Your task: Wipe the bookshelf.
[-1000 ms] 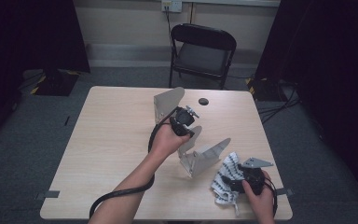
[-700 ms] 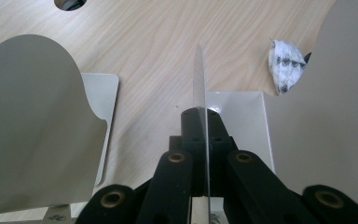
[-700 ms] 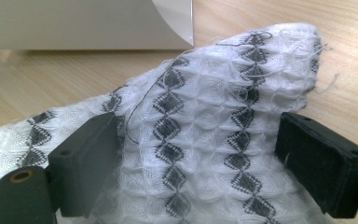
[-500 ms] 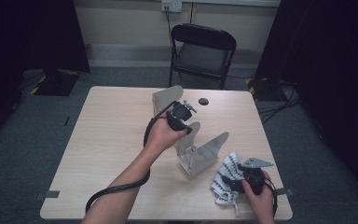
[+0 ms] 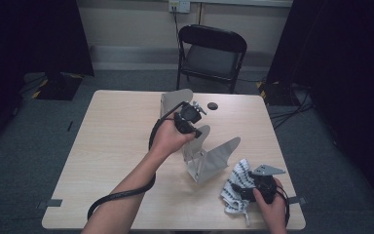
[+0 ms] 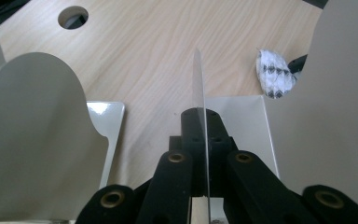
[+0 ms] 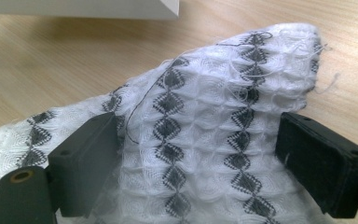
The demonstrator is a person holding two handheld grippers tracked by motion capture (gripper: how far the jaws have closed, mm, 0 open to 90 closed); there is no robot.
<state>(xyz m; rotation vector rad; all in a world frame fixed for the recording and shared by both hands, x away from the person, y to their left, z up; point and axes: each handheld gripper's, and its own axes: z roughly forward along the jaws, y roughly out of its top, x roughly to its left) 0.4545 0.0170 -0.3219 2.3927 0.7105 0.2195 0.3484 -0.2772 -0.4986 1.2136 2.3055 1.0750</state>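
While we look down from the high view, our left claw (image 5: pixel 198 130) sits above the middle of the worktop (image 5: pixel 112 141), shut on the top edge of a thin metal plate (image 5: pixel 200 139) that stands upright in a grey metal rack (image 5: pixel 214 158). From the left gripper view the plate (image 6: pixel 200 107) runs edge-on straight up between the two black jaws, which are pressed flat against it on both sides, with nothing else between them. Taller curved plates of the same rack rise on either side of it, and the rack's flat base lies on the wood below.

Near the front right corner of the worktop, our right claw (image 5: pixel 241 191) rests on a white cloth with a black diamond pattern (image 5: pixel 236 183). In the right gripper view the cloth (image 7: pixel 200 135) bulges up between the two jaws and touches both pads, so we read the claw as gripping the cloth, with the jaws standing wide around the bunched fabric. The cloth lies just beside the rack's base, whose corner shows at the top of that view.

Beyond the rack a round hole (image 5: pixel 213 106) is cut in the worktop, and a black folding chair (image 5: pixel 209 53) stands behind the far edge.
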